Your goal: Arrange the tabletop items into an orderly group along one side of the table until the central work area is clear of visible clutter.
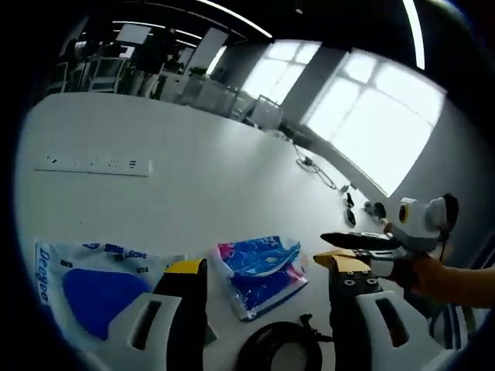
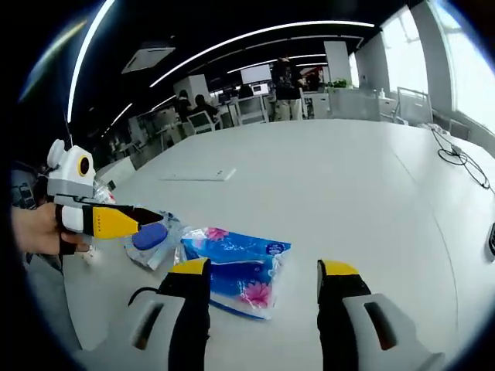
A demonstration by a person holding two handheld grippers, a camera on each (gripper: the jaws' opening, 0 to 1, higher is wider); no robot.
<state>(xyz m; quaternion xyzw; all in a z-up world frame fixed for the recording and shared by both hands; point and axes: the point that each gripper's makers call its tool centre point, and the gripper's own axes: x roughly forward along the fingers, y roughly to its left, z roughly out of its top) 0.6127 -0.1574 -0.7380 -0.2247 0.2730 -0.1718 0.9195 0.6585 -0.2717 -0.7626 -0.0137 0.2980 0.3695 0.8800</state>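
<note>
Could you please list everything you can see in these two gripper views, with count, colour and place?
Table: one, white, large, spanning both views.
Tissue pack: one, blue with pink print, flat on the table ahead of the right gripper; also at.
Wipes pack: one, white with blue shape and lettering, beside the tissue pack.
Black ring: one, on the table near the left gripper's jaws; what it is, unclear.
Inset strip: one, white, farther along the table.
Cables: black, at the table's window end.
Left gripper: yellow-tipped jaws, open.
Right gripper: yellow-tipped jaws, open.
Hand: one, holding the left gripper.
</note>
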